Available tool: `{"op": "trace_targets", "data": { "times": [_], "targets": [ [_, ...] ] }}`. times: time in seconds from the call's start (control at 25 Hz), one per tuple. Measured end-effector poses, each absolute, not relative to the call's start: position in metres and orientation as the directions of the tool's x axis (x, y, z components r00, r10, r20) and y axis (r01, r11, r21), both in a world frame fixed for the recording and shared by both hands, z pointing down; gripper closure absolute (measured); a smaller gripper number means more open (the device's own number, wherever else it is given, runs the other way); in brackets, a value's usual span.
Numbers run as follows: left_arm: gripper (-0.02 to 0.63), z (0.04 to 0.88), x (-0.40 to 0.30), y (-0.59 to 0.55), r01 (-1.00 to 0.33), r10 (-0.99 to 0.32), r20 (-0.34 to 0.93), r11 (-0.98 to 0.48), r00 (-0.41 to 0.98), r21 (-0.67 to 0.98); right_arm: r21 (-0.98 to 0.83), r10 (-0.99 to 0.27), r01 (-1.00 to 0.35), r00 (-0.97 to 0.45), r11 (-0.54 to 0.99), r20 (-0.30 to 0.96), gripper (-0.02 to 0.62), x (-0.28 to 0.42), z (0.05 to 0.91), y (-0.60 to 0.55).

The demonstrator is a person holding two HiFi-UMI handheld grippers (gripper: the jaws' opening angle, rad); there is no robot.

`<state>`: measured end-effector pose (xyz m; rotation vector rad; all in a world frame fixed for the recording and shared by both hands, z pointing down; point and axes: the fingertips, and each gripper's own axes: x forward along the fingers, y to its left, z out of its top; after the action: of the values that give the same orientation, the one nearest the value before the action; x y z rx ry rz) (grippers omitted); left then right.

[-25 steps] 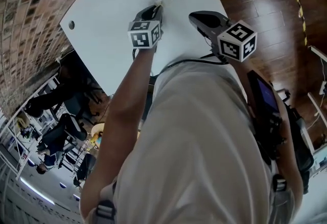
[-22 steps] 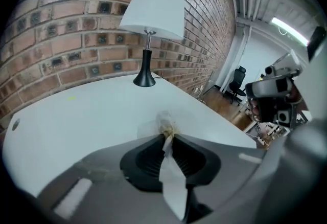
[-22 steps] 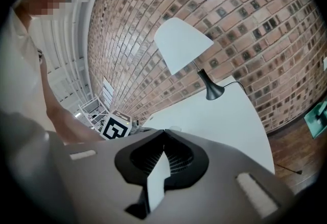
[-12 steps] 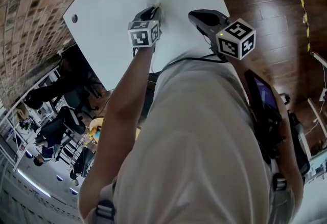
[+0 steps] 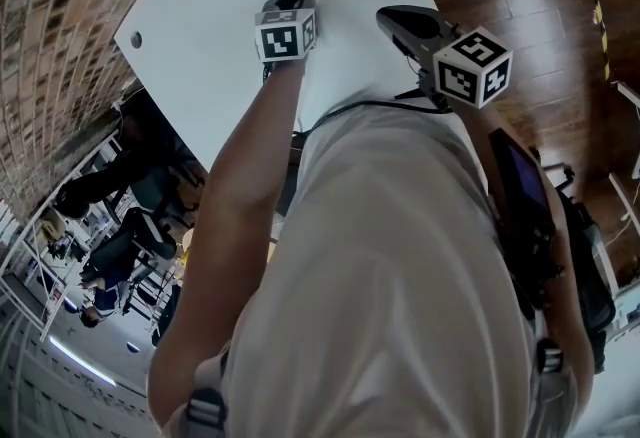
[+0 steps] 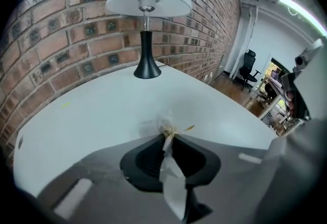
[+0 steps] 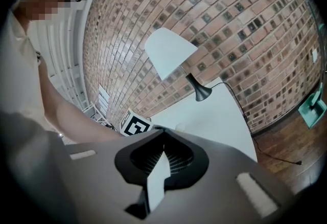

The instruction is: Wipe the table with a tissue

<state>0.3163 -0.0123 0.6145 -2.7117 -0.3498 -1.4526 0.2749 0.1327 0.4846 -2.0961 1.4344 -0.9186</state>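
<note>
- The brick wall [image 5: 60, 16] runs along the left of the white table [image 5: 215, 36].
- The lamp [image 6: 147, 13] stands at the far edge of the table, well apart from the working spot.
- The left gripper [image 6: 166, 135] is clenched on the tissue [image 6: 164, 127]. The tissue's crumpled end presses on the table top.
- Progress, as judged: wiping is under way. A small yellowish fleck [image 6: 190, 128] lies just beside the tissue, uncollected. Most of the surface appears left to cover.
- The right gripper [image 7: 163, 135] has its jaws together and grasps nothing. It is held above the table near its right edge.
- Obstruction: only the lamp base would need skirting.
</note>
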Motion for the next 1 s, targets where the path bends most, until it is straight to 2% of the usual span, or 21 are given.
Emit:
{"op": "trace_targets", "data": {
  "times": [0.36,0.6,1.0],
  "targets": [
    [0.557,0.619,0.332,0.026,0.403,0.210,0.837,-0.915,0.506,-0.014,-0.682,-0.917,-0.613,0.292,-0.398,0.272,0.587,0.280,0.487,0.150],
    [0.555,0.620,0.327,0.061,0.490,0.283,0.835,-0.871,0.472,0.018,-0.684,-0.911,-0.603,0.307,-0.410,0.276,0.587,0.281,0.489,0.161],
    [0.552,0.624,0.278,0.131,0.605,0.487,0.845,-0.748,0.222,0.272,-0.659,-0.919,-0.641,0.312,-0.392,0.243,0.586,0.286,0.478,0.166]
  ]
}}
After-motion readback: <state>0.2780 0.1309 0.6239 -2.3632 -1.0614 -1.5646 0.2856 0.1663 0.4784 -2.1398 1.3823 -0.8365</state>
